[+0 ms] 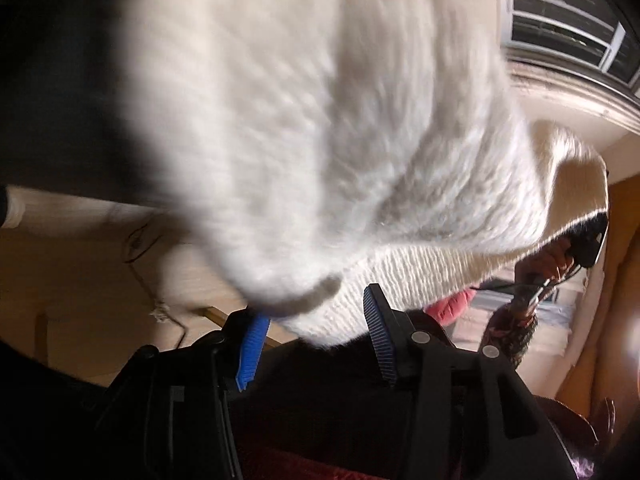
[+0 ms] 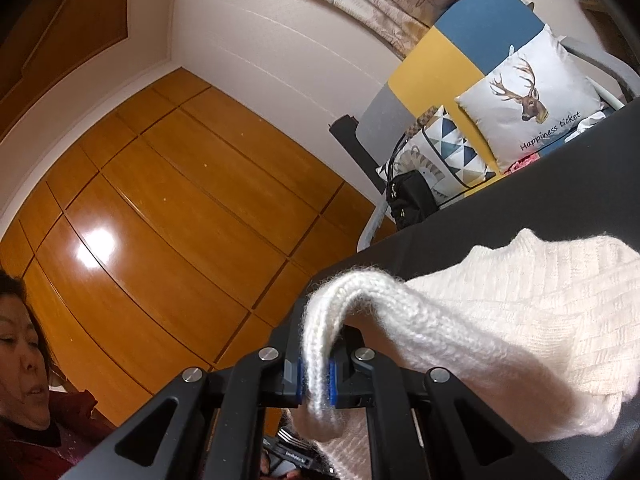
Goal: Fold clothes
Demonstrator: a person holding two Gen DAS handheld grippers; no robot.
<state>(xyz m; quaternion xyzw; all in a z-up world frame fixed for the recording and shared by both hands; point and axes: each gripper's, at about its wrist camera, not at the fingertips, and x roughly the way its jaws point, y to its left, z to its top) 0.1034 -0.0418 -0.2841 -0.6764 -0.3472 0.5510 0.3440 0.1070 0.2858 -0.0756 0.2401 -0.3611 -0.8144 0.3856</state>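
Your right gripper [image 2: 314, 384] has its fingers pinching the white knit sweater [image 2: 500, 312] by a ribbed edge above the dark bench [image 2: 560, 200]. Left gripper [image 1: 316, 344]: fingers spread, fabric draped between, ungripped. Seat an edge deep before closing.

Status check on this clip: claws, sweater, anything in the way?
Right claw shut on sweater edge. Left claw open, sweater hanging just past its pads, not gripped. Nothing in the way.

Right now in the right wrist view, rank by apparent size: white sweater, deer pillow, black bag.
1. white sweater, though nearness to the camera inflates it
2. deer pillow
3. black bag
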